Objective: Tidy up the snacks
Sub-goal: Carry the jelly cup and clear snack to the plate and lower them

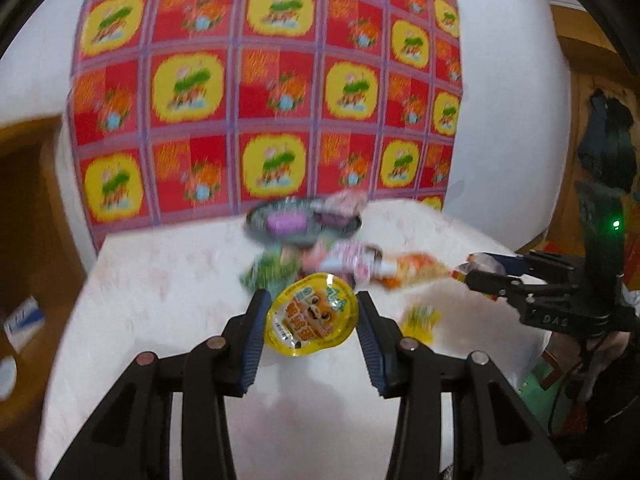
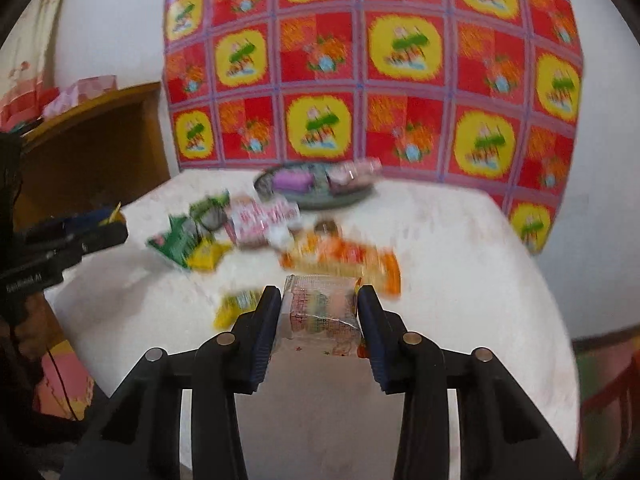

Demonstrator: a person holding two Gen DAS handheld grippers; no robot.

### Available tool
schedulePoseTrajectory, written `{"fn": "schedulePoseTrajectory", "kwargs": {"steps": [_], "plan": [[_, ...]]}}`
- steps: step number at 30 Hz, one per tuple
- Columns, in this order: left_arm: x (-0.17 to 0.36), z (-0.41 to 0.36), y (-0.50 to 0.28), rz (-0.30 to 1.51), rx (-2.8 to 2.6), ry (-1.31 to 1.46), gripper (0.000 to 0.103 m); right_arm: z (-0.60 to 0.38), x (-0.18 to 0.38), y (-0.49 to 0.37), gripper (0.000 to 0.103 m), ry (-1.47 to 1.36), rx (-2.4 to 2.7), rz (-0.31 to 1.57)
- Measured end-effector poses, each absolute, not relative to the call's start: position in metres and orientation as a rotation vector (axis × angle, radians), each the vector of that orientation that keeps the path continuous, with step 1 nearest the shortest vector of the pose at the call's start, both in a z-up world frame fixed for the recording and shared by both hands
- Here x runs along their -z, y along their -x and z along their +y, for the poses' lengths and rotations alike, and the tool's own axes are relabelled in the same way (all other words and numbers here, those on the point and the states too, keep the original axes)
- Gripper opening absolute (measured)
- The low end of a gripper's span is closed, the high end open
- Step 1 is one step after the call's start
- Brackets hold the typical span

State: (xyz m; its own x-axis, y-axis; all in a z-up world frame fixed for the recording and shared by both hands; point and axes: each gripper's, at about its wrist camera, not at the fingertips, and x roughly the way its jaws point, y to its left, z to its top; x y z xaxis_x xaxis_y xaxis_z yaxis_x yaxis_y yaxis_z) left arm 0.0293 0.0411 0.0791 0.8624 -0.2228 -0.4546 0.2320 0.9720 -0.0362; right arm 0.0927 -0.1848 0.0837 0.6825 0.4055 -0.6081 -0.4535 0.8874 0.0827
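Observation:
My left gripper [image 1: 312, 316] is shut on a yellow jelly cup [image 1: 312, 314] and holds it above the white table [image 1: 160, 280]. My right gripper [image 2: 318, 308] is shut on a clear-wrapped snack pack [image 2: 320, 308]. A dark plate [image 2: 316, 198] at the table's far side holds a purple snack [image 2: 292, 180] and a pink packet [image 2: 352, 172]; it also shows in the left wrist view [image 1: 304, 220]. Loose snacks lie before it: green packets [image 2: 180, 240], a pink-white packet [image 2: 260, 220], an orange packet [image 2: 344, 256], a small yellow one [image 2: 236, 304].
A red and yellow patterned cloth [image 2: 360, 60] hangs on the wall behind the table. A wooden shelf [image 2: 92, 140] stands to the left. The right gripper [image 1: 476, 272] shows in the left wrist view. The left gripper [image 2: 112, 222] shows at the right wrist view's left edge.

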Motion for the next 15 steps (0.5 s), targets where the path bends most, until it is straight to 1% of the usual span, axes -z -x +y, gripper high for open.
{"fn": "schedulePoseTrajectory", "kwargs": {"steps": [3,6,10,15], "plan": [[-0.102,0.039,-0.055,0.475,0.228,-0.080,0.045,-0.178,-0.098,-0.112,0.041,0.106,-0.503,0.648],[-0.111,0.032,-0.083,0.468,0.173,-0.181,0.045,-0.168,-0.110,-0.142,0.041,0.117,-0.518,0.655],[-0.106,0.024,-0.135,0.538,0.163,-0.257,0.045,-0.151,-0.111,-0.190,0.041,0.178,-0.517,0.707],[-0.087,0.022,-0.198,0.661,0.235,-0.214,0.045,-0.127,-0.085,-0.249,0.041,0.218,-0.513,0.866]]}}
